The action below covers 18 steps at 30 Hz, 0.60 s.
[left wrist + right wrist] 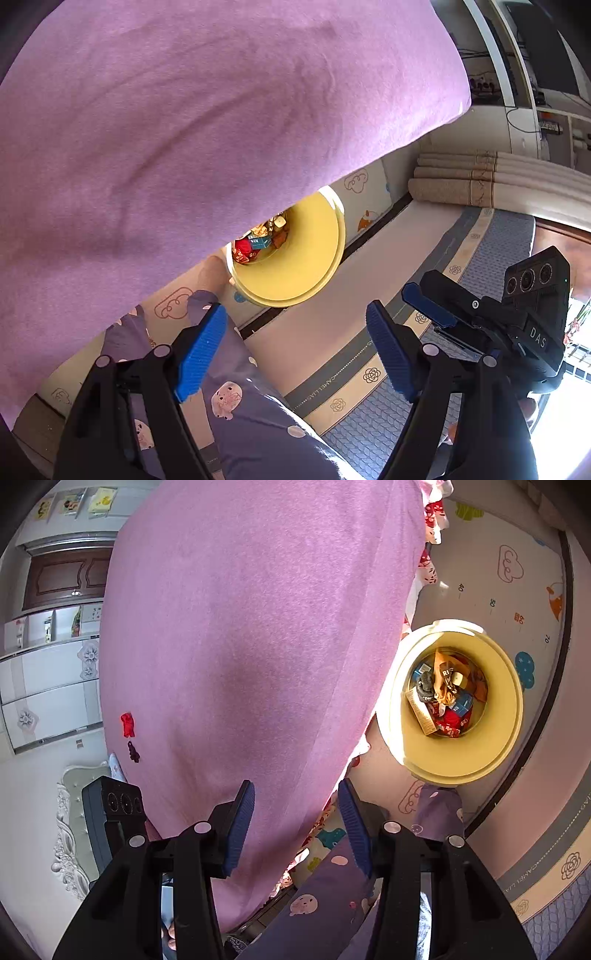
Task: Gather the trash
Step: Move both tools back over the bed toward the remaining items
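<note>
A yellow bin stands on a play mat beside a table covered in purple cloth. The bin holds several wrappers and small boxes. It also shows in the left wrist view, half hidden by the cloth. On the cloth lie a red scrap and a dark scrap. My left gripper is open and empty above the floor. My right gripper is open and empty over the table's edge. The right gripper also shows in the left wrist view.
The person's leg in purple patterned trousers is below both grippers. A play mat lies under the bin, with a patterned rug beside it. Rolled bedding and cabinets stand further off.
</note>
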{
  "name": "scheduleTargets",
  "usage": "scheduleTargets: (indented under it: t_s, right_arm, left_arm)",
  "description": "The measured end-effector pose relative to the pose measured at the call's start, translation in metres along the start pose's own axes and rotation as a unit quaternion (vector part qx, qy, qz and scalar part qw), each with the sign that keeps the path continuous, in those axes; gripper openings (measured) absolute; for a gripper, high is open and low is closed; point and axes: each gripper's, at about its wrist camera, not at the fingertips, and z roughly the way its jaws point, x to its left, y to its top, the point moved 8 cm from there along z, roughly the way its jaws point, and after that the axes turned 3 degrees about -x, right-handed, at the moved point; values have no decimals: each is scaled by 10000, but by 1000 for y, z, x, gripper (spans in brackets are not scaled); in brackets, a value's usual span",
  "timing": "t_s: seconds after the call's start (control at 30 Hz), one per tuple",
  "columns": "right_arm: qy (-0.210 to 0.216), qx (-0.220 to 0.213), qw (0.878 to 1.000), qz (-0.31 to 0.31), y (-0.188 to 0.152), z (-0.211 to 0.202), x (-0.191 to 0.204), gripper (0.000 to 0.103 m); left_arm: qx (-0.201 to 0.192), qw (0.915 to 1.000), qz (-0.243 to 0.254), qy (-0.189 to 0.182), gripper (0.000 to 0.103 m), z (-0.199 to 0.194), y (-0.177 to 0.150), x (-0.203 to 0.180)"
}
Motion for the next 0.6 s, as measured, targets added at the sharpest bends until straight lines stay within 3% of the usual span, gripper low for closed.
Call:
scheduleTargets:
  t_s: [0.27, 0.6]
  right_arm:
    - [16, 423, 9962, -764, -35, 68, 105, 47]
    - [141, 844, 9857, -1452, -80, 158, 228, 47]
  left_arm:
    - [-606, 9959, -668, -112, 77, -81, 8, 97]
    - [-1418, 9800, -1365, -291, 77, -182, 21, 219]
